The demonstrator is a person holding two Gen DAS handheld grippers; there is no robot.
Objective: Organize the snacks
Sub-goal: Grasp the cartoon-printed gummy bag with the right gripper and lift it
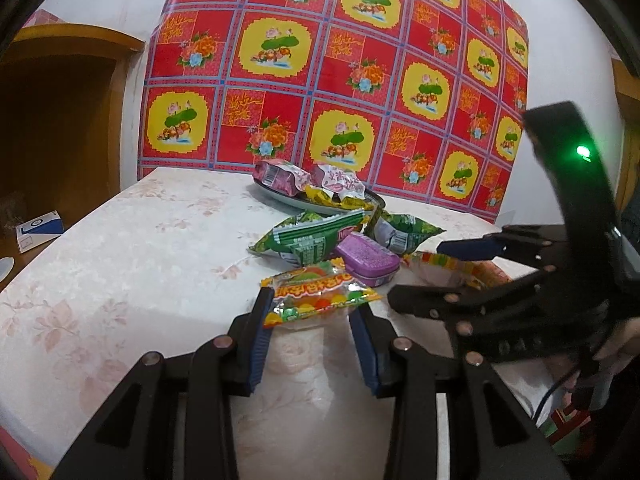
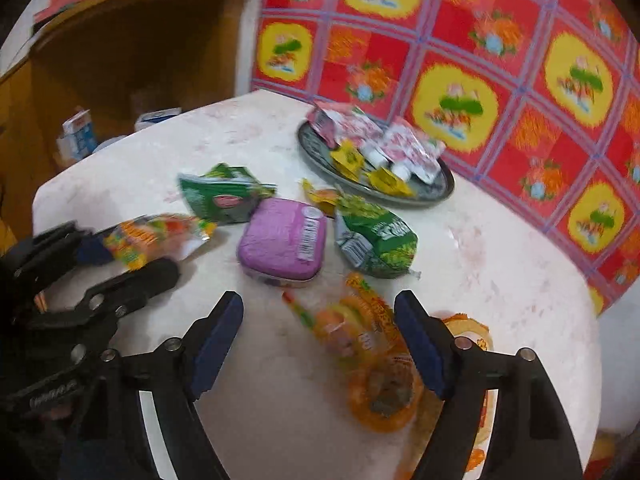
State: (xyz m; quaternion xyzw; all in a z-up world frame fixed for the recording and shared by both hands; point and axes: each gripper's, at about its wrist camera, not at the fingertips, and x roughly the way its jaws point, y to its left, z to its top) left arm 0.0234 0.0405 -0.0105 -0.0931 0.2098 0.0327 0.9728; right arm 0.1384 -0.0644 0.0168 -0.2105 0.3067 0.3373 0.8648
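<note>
Left wrist view: the left gripper (image 1: 310,320) stands with fingers apart, a fruit-candy packet (image 1: 318,294) between their tips on the table (image 1: 120,248); whether the pads touch it I cannot tell. Right wrist view: the right gripper (image 2: 320,320) is spread wide around an orange jelly packet (image 2: 372,340), just short of the purple tin (image 2: 284,238), the plate (image 2: 436,196) beyond.

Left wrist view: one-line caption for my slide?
Open left tongs straddle a gummy candy packet lying before the snack plate.
</note>
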